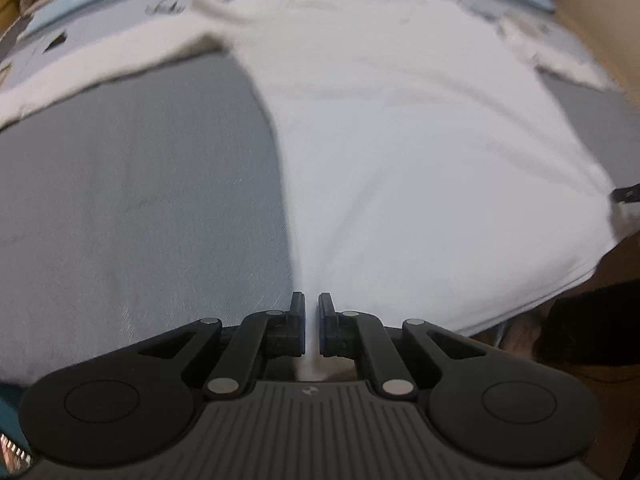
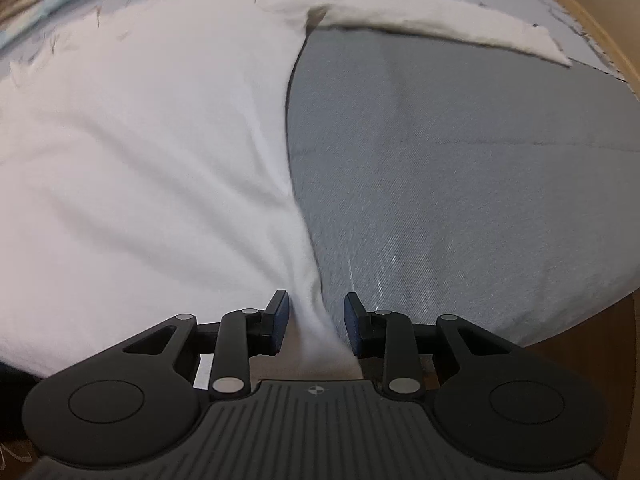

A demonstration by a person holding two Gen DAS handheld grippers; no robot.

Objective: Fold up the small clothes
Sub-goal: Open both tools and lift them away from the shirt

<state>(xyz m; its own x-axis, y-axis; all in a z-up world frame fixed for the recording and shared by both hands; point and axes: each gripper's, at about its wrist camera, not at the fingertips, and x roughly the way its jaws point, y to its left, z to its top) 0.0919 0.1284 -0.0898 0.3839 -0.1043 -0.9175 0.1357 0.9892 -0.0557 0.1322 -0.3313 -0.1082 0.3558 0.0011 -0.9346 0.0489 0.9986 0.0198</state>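
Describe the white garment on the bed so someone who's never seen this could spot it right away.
Start at the grey bed cover that fills both wrist views. Spread flat on it lies a white long-sleeved top, one sleeve stretched out sideways near the far edge. It is the only plain white thing lying flat on the grey; the patterned sheet beyond carries dark marks.

A white long-sleeved shirt (image 1: 400,128) is spread flat on a grey padded surface (image 1: 140,200), with the hem at the near edge and the sleeves stretched out to both sides at the far end. The cloth is plain, with soft wrinkles running toward the two near corners. In the right wrist view, the shirt (image 2: 140,140) is seen with one long sleeve laid straight across the grey surface (image 2: 460,180). Both near corners of the hem are gathered into a narrow pinched fold, and the cloth there is slightly raised.
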